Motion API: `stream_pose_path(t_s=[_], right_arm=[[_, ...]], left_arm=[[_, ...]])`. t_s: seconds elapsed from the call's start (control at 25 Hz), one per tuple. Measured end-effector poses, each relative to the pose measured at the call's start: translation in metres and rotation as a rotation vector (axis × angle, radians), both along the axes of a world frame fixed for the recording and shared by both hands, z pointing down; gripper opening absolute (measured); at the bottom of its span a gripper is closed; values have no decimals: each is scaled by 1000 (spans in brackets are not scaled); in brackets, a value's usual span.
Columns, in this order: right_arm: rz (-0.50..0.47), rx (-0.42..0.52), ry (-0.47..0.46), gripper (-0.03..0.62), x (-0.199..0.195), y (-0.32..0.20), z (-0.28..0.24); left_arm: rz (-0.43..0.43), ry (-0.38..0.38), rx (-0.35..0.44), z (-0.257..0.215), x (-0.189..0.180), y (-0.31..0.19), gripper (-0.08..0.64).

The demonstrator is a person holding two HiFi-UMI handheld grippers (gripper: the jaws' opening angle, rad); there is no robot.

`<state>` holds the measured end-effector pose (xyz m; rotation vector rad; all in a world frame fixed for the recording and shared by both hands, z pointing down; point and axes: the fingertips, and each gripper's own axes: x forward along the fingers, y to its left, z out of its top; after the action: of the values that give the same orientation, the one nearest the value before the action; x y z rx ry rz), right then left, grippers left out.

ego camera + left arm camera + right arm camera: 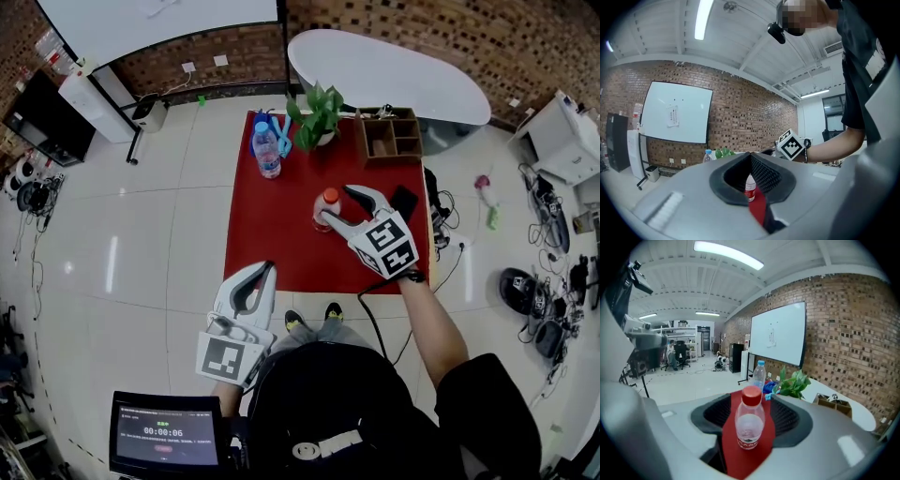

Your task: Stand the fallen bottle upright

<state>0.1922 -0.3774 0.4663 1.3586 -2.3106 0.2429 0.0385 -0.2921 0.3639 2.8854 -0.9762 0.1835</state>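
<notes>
Bottle (325, 202) stands on the worktop (272, 244) between the right gripper (336, 208) jaws. Beyond the gripper: second bottle (267, 150) to its left, plant (317, 114) ahead, compartment box (389, 137) to its right.

Your head camera looks steeply down on the red table (272, 244), which spreads toward 12 o'clock. The left gripper (267, 270) camera, back at 7 o'clock, faces the table from its near edge. The right gripper (336, 204) camera rides close over the table, facing 11 o'clock. All three views share the red-capped bottle (326, 202).
</notes>
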Motion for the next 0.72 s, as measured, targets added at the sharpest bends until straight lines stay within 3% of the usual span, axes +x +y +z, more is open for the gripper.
stream_pose_path(t_s=[0.08,0.12,0.16,0.2,0.48,0.72], right_arm=[[16,65,-47,263,2,9,-32],[47,99,-71,214,6,14,-46],[90,132,-92,89,12,19,-57],[132,154,-110,7,18,25,-64],[236,109,-203,5,15,64,-45],[218,130,-170,5,-10,91,-39]], left_arm=[[18,18,4,-1,2,3,0],[26,23,8,-1,4,4,0],[33,23,11,-1,5,4,0],[40,19,11,-1,7,5,-1],[84,34,19,-2,15,8,0],[95,72,23,-2,10,10,0]])
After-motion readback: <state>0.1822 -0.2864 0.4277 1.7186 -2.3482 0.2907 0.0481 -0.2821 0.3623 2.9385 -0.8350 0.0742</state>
